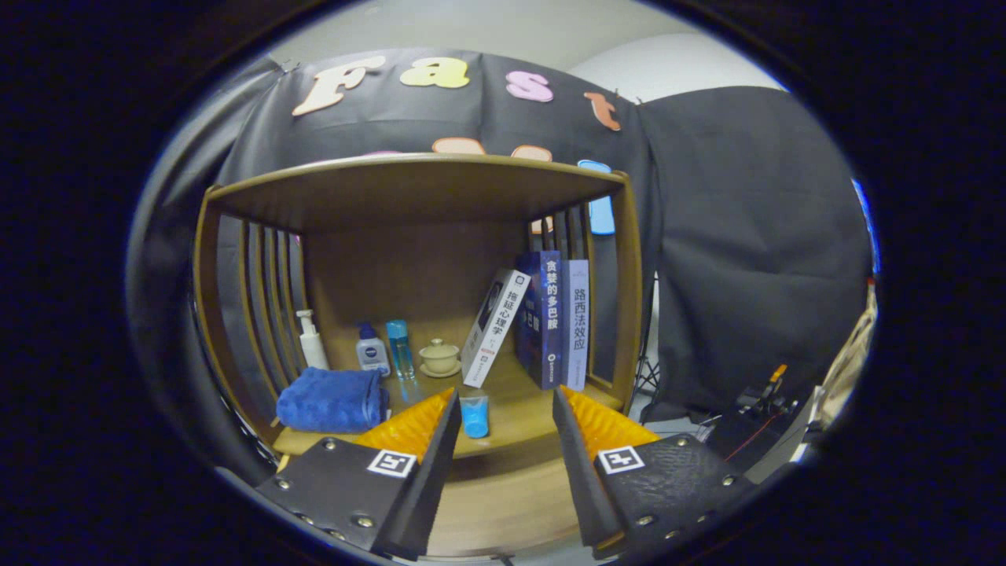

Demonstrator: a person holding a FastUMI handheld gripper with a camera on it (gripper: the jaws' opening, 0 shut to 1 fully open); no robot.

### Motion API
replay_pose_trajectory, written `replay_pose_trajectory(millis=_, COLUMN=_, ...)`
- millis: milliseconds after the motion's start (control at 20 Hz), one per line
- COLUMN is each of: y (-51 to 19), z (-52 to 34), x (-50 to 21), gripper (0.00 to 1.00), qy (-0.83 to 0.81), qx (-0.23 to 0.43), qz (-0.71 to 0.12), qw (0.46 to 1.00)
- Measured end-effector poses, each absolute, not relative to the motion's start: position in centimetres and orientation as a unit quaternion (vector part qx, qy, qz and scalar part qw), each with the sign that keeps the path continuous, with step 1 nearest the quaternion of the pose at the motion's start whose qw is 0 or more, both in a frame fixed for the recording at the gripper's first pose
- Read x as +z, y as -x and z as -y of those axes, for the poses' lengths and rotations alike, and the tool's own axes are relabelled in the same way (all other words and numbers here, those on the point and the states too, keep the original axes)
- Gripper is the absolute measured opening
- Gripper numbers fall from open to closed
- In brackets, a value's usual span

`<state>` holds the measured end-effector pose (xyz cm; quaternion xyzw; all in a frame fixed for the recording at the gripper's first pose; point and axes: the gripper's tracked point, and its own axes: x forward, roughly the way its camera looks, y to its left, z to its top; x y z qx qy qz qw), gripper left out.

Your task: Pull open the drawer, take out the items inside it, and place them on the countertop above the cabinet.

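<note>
My gripper (506, 393) is open, its two fingers spread in front of a wooden cabinet. Nothing is held between them. The countertop (519, 409) lies just beyond the fingertips. A small blue tube (474, 415) stands on its front edge, close to the left finger. A folded blue towel (330, 399) lies on the countertop further left. Below the countertop's front edge, between the fingers, is a wooden face (503, 503); I cannot tell whether it is the drawer front or whether the drawer is open.
At the back of the countertop stand a white pump bottle (311, 339), a white-and-blue bottle (372, 349), a clear blue bottle (400, 348) and a lidded tea cup (439, 358). Several books (550, 318) lean at the right. A wooden top board (409, 185) roofs the shelf.
</note>
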<state>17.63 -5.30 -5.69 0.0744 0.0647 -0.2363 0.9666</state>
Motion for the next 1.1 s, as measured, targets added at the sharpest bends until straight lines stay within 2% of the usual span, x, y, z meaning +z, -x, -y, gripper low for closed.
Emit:
replay_pose_trajectory(millis=450, y=-9.9, z=1.0, x=-15.6, gripper=0.70, qy=-0.088, qx=-0.220, qz=-0.131, qw=0.963)
replay_pose_trajectory(millis=550, y=-8.7, z=1.0, x=-17.5, gripper=0.78, qy=-0.083, qx=-0.220, qz=-0.150, qw=0.960)
replay_pose_trajectory(millis=700, y=-8.0, z=0.3, x=-19.5, gripper=0.99, qy=-0.105, qx=-0.202, qz=-0.155, qw=0.961)
replay_pose_trajectory(millis=1100, y=-8.1, z=0.1, x=-22.1, gripper=0.99, qy=-0.154, qx=-0.174, qz=-0.155, qw=0.960)
